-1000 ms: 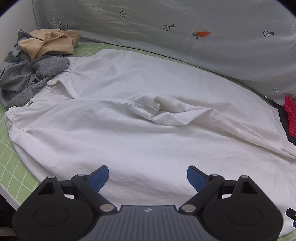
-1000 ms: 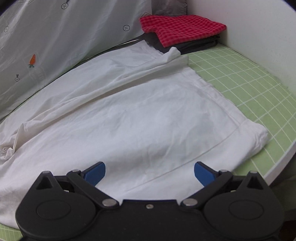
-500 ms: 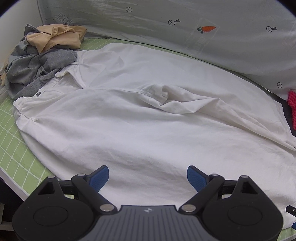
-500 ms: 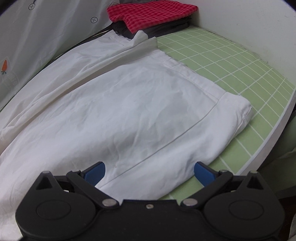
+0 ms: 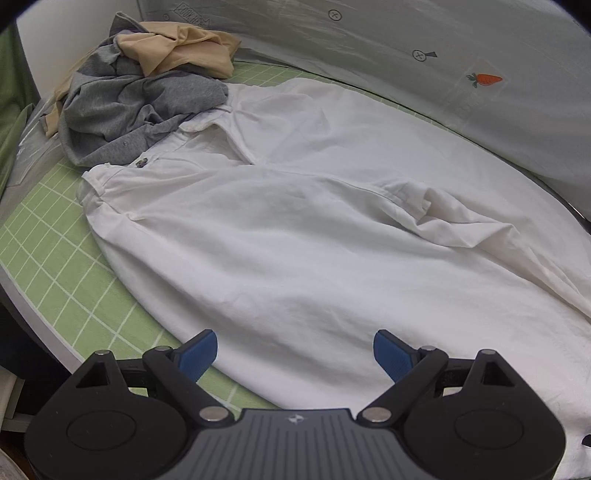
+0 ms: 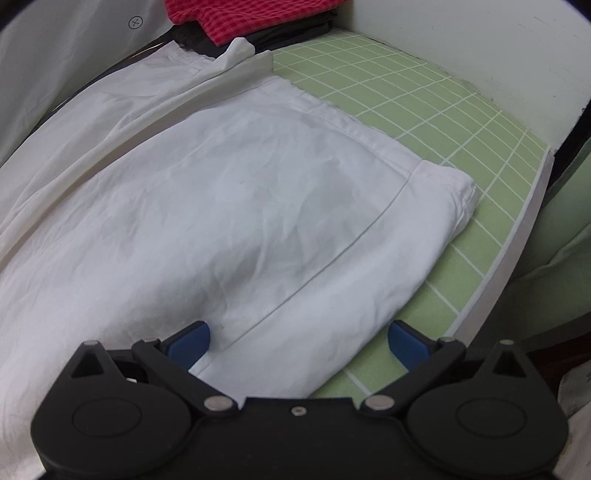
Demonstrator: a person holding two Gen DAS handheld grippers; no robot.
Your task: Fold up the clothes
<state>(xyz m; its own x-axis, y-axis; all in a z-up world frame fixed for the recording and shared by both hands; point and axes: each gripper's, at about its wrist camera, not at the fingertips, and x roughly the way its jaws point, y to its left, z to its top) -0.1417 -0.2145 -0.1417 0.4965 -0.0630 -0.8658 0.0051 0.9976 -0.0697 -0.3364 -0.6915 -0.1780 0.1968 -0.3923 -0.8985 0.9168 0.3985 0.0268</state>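
White trousers lie spread flat across the green grid mat, waistband with a button at the left, one leg folded over the other. My left gripper is open and empty, just above the near edge of the waist end. In the right wrist view the leg hems lie near the mat's right edge. My right gripper is open and empty, low over the near edge of the trouser leg.
A heap of grey and tan clothes sits at the mat's far left. A folded red checked garment on dark ones lies at the far right corner. A grey carrot-print cloth stands along the back. A white wall bounds the right.
My left gripper has moved left toward the waistband end; the heap looms larger. My right gripper has moved right and lower toward the leg hems. Both stay open.
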